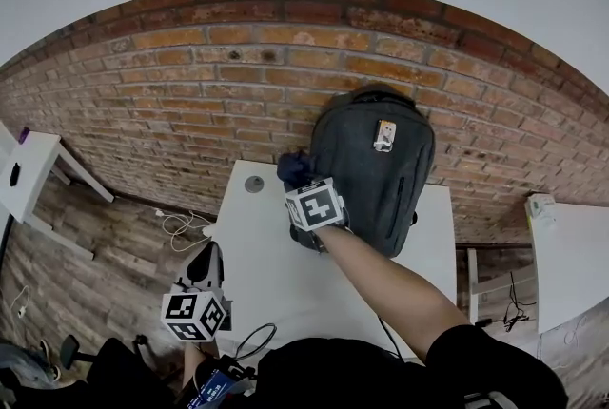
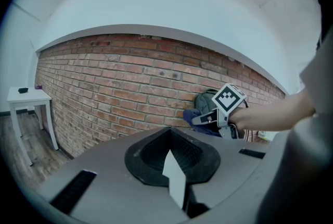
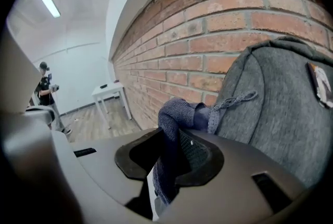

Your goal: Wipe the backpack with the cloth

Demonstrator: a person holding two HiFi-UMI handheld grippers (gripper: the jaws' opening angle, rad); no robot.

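Observation:
A grey backpack (image 1: 381, 171) stands on the white table (image 1: 276, 274) and leans on the brick wall. My right gripper (image 1: 303, 185) is at the backpack's left side, shut on a dark blue cloth (image 1: 293, 168). In the right gripper view the cloth (image 3: 174, 113) bulges out of the gripper (image 3: 166, 165) and touches the backpack (image 3: 281, 113) beside its zip cord. My left gripper (image 1: 211, 259) hangs off the table's near left corner, shut and empty. The left gripper view shows that gripper (image 2: 174, 176) and, further off, the cloth (image 2: 193, 113) and backpack (image 2: 208, 103).
A small grey disc (image 1: 254, 184) lies on the table's far left corner and a black cable (image 1: 252, 336) at its near edge. A white side table (image 1: 29, 174) stands left, another white table (image 1: 571, 255) right. A person (image 3: 48, 87) stands far back.

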